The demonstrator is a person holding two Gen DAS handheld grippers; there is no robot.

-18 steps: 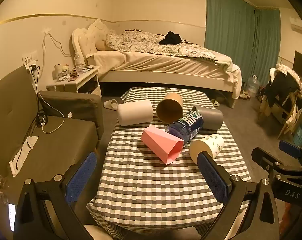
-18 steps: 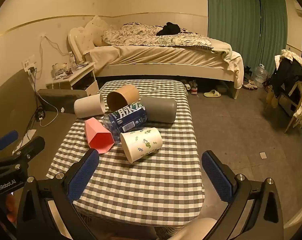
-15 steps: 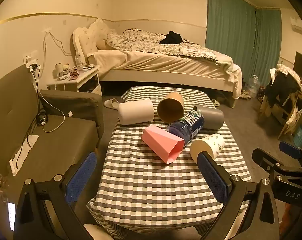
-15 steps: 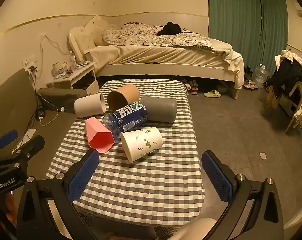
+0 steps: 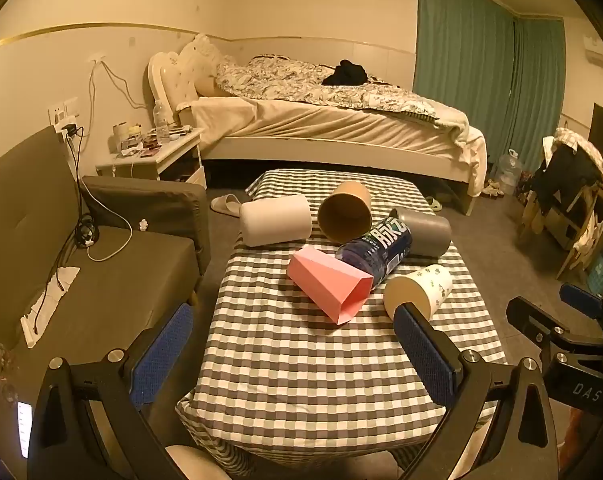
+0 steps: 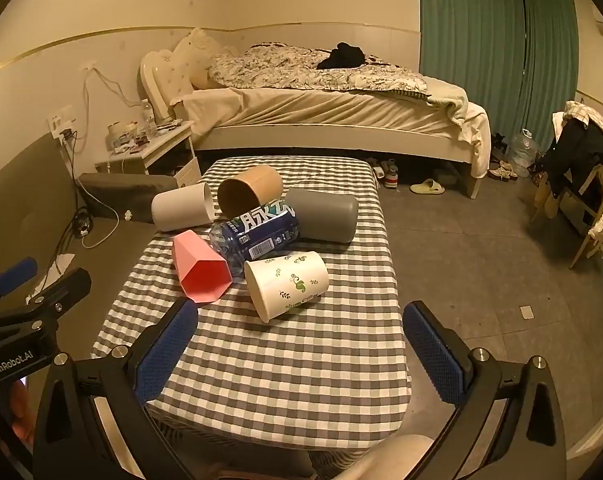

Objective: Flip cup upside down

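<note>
Cups lie tipped on the checked tablecloth: a white leaf-printed paper cup nearest, a pink faceted cup, white, tan and grey ones, all seen empty where mouths show, around a blue bottle. Almost nothing has shifted from half a second ago, so no flip is begun. Left gripper and right gripper are held spread, empty.

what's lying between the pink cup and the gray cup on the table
The blue-labelled bottle, on its side, fills the stretch between the pink cup and the gray cup; the right wrist view shows it best.
</note>
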